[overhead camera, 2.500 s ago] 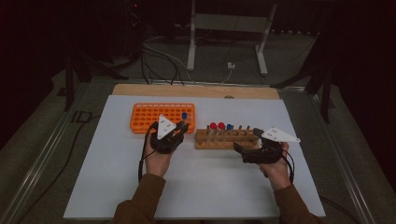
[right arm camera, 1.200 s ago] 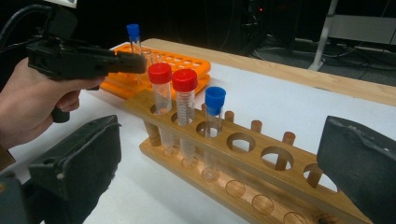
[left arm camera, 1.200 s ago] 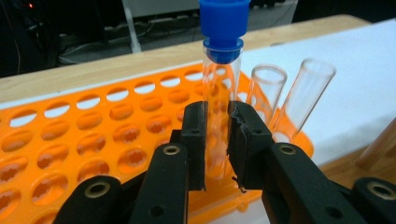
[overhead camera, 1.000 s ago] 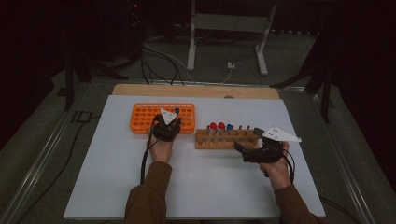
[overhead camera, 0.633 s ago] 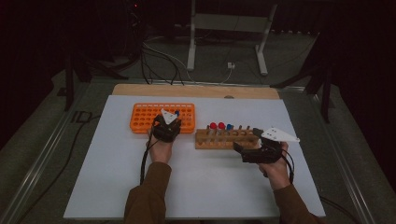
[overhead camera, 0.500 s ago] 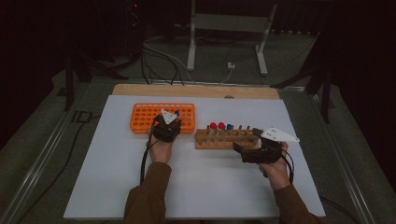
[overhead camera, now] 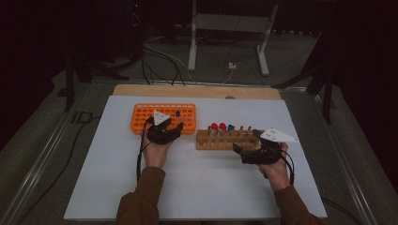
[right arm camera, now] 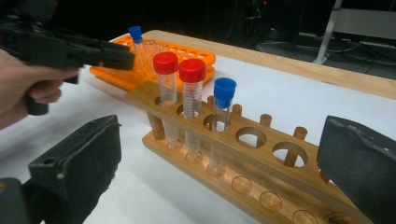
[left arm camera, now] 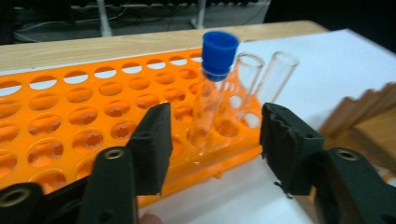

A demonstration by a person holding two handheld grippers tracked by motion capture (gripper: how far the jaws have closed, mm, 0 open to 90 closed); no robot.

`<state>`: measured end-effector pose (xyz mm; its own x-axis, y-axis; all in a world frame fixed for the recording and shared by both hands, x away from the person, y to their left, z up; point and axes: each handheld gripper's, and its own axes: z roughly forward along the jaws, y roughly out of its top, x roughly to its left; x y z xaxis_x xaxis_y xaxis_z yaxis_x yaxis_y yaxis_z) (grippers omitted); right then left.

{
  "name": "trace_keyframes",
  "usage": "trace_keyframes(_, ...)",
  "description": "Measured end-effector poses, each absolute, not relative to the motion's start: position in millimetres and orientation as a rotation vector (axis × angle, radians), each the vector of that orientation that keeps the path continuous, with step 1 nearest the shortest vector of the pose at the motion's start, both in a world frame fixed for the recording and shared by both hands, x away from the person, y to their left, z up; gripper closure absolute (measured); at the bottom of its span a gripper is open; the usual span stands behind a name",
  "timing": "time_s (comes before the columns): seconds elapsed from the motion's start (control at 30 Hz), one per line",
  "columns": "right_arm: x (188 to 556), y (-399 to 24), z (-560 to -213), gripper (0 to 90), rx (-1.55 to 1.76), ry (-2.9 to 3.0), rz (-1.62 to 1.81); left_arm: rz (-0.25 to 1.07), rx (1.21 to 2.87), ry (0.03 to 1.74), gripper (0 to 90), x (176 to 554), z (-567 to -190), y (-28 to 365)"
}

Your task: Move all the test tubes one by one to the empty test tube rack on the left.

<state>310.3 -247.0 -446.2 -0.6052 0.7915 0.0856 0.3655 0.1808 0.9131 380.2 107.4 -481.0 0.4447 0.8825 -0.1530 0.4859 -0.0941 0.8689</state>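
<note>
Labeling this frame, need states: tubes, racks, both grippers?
Blue-capped tube: capped, upright in orange rack, released.
Two uncapped tubes: upright beside it.
Wooden rack: two red-capped tubes, one blue-capped, other holes empty.
Left gripper: just opened.
Right gripper: open around wooden rack.

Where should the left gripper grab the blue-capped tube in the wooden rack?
Judging by its pose, on the clear wall just under the cap of the blue-capped tube, above the top board of the wooden rack. It stands upright, so come in level with jaws either side, from the empty-hole side; the red-capped tube crowds the other. Lift straight up.
</note>
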Motion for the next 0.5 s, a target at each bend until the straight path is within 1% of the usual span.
trace_keyframes(0.07,310.7,-246.7,-446.6,0.2,1.089,2.059,1.408,0.491,1.718,1.178,37.8,375.5,-477.5,110.9)
trace_keyframes(0.13,311.1,-246.5,-446.7,0.2,1.092,2.063,1.41,0.477,1.705,1.161,33.9,369.3,-473.5,113.5)
trace_keyframes(0.2,311.3,-246.3,-446.7,2.7,1.094,2.063,1.41,0.483,1.699,1.15,26.4,362.2,-469.3,115.7)
trace_keyframes(0.3,312.2,-246.5,-446.3,3.6,1.087,2.069,1.407,0.48,1.685,1.131,16.5,351.3,-463.3,119.8)
trace_keyframes(0.33,312.4,-246.6,-446.1,4.8,1.084,2.07,1.405,0.482,1.681,1.125,16.3,347.5,-461.7,121.3)
trace_keyframes(0.37,312.7,-246.6,-445.7,5.1,1.084,2.07,1.405,0.485,1.683,1.12,14.1,344.1,-460.5,122.7)
trace_keyframes(0.43,313.8,-246.6,-445.0,6.2,1.084,2.074,1.403,0.49,1.695,1.116,5.4,337.5,-459.2,124.8)
trace_keyframes(0.5,314.8,-245.6,-444.4,7.6,1.086,2.077,1.399,0.5,1.705,1.111,1.7,331.2,-458.8,127.8)
